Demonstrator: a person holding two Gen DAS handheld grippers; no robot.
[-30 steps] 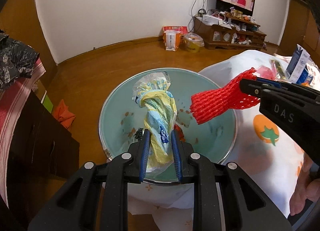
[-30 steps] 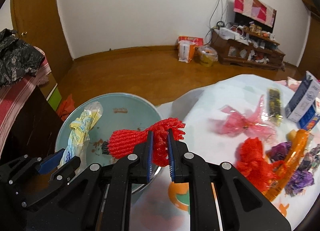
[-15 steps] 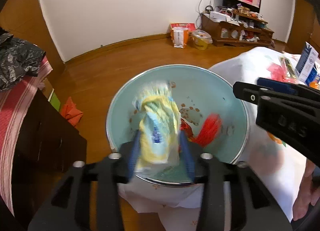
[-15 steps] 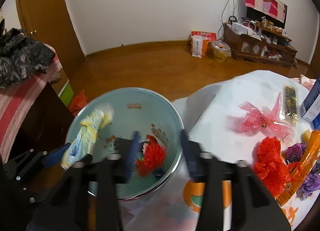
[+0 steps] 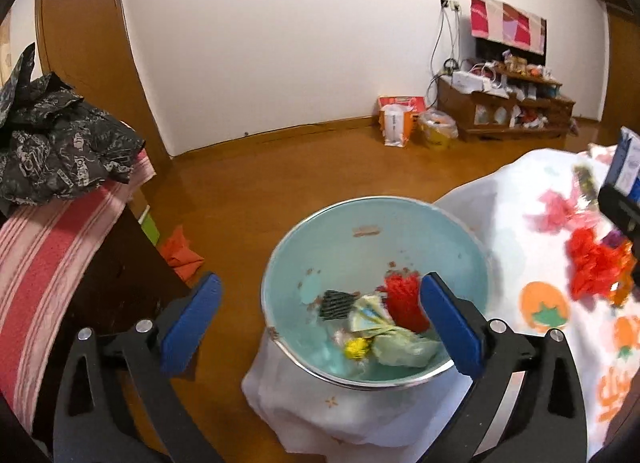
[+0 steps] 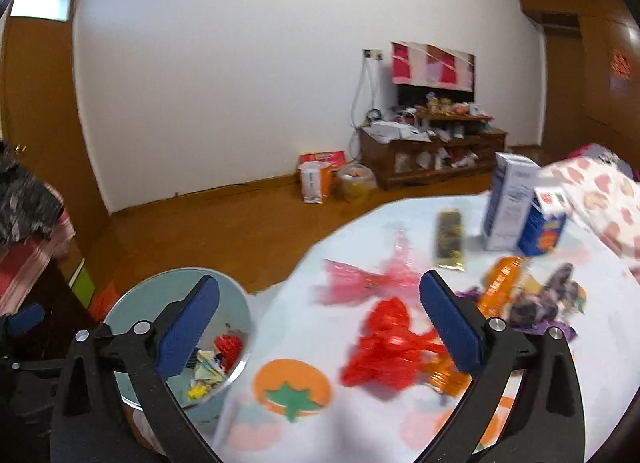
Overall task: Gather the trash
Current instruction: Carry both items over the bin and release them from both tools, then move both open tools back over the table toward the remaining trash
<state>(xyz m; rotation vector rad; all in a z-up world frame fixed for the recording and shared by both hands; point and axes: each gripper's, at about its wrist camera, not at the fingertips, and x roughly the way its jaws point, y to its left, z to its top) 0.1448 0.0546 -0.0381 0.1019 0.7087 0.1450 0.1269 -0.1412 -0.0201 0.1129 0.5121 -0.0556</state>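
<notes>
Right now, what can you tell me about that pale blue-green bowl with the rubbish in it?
The bowl is round and deep, pale blue-green inside with small brownish marks and a shiny metal-looking rim. It stands upright at the edge of the white printed tablecloth, above the wooden floor. Inside lie a red foam net, a crumpled yellow and blue plastic wrapper, a dark striped scrap and a small yellow piece. Nothing grips it.

The cloth-covered table (image 6: 360, 415) carries the bowl (image 6: 132, 303), wrappers (image 6: 392, 347) and 2 cartons (image 6: 510, 203).
</notes>
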